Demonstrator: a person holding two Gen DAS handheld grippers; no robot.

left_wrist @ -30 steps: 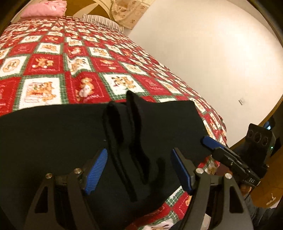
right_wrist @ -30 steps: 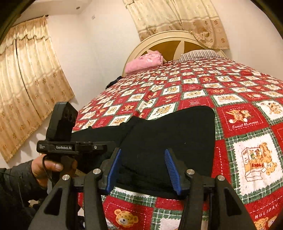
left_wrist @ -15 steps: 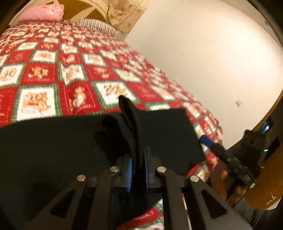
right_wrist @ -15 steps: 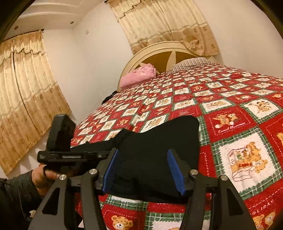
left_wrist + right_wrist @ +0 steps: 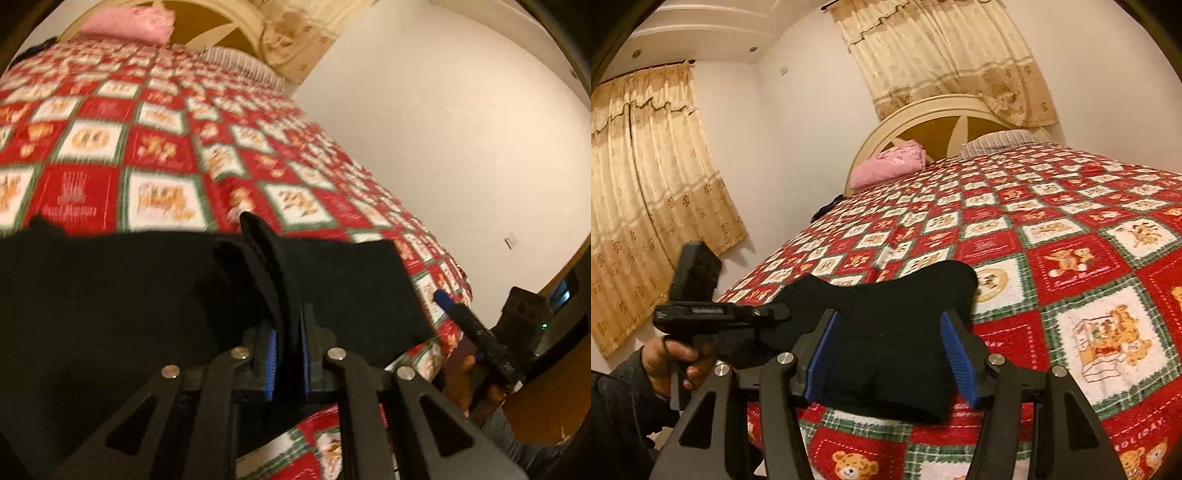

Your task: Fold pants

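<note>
Left wrist view: blurred, looking up a bed toward its headboard.
Bed (image 5: 155, 147): covered by a red, green and white checked quilt (image 5: 1052, 236) with bear pictures; it fills most of both views.
Wall (image 5: 443, 129): plain and pale, to the right of the bed in the left wrist view.
Curtains (image 5: 646, 192): beige, patterned, on the wall left of the bed in the right wrist view.
Pants (image 5: 110, 295): black, spread flat across the near edge of the bed, on the quilt.
Pillow (image 5: 886, 166): pink, at the headboard.
Left gripper (image 5: 287, 360): fingers clenched on a raised ridge of the pants; the fold stands up between the blue pads (image 5: 271, 363) and runs away from them.
Right gripper (image 5: 892, 356): fingers (image 5: 955, 356) parted, one on each side of the near right end of the pants; the cloth (image 5: 886, 314) lies flat in the gap, apart from both pads.
Left hand (image 5: 676, 360): wrapped around the left gripper's handle, at the left of the right wrist view.
</note>
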